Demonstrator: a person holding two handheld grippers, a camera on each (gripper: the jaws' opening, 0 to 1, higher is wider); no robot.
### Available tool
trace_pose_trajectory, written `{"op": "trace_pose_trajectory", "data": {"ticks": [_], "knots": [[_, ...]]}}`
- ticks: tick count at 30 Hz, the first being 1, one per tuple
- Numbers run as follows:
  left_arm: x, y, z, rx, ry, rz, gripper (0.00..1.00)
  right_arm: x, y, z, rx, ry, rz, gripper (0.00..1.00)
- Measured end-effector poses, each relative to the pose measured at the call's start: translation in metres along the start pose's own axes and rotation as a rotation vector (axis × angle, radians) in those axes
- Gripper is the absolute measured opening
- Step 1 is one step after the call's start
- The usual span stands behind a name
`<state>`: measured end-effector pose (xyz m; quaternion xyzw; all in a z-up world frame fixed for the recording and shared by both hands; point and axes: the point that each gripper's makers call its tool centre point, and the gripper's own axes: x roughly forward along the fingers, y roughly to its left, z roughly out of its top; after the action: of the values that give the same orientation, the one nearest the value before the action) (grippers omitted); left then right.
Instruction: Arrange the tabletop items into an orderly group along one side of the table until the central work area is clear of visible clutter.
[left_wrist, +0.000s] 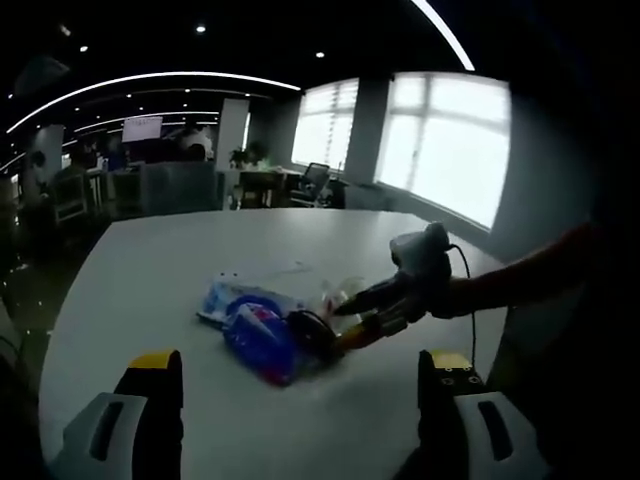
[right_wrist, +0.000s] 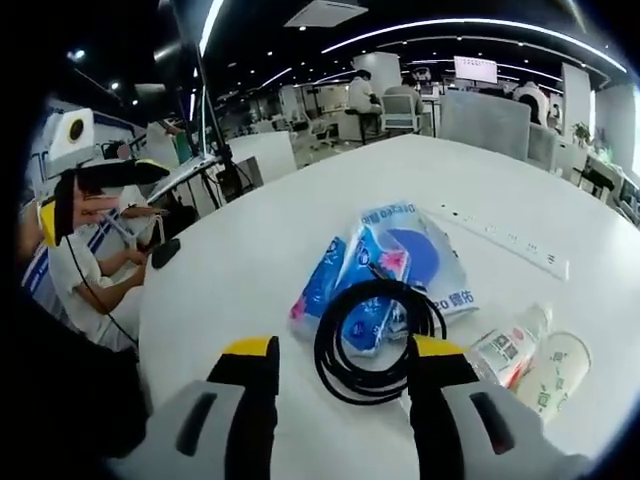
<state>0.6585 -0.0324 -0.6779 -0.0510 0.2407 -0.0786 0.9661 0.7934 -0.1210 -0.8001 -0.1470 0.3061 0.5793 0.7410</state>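
Seemingly glossy, a round black cable coil (right_wrist: 378, 340) overlaps crinkled blue packets (right_wrist: 385, 270).

Only the blue packet (right_wrist: 400, 262) carries readable print, Chinese characters like "得佑" at its lower corner.
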Motion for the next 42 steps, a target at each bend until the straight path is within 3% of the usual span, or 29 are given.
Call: {"op": "trace_pose_trajectory", "data": {"ticks": [7, 21, 30, 42], "knots": [[0.004, -0.002, -0.003, -0.001, 0.009, -0.005, 0.96, 0.016, 0.0, -0.008, -0.023, 0.03, 0.011, 0.37], [0.017, -0.001, 0.001, 0.001, 0.021, -0.023, 0.95, 0.029, 0.013, -0.015, -0.014, 0.077, 0.058, 0.18], [0.025, -0.008, 0.002, 0.003, 0.038, -0.039, 0.94, 0.039, 0.013, -0.014, -0.074, 0.091, 0.06, 0.14], [0.028, -0.001, 0.004, -0.001, 0.041, -0.037, 0.92, 0.041, 0.012, -0.019, -0.203, 0.108, 0.047, 0.07]]}}
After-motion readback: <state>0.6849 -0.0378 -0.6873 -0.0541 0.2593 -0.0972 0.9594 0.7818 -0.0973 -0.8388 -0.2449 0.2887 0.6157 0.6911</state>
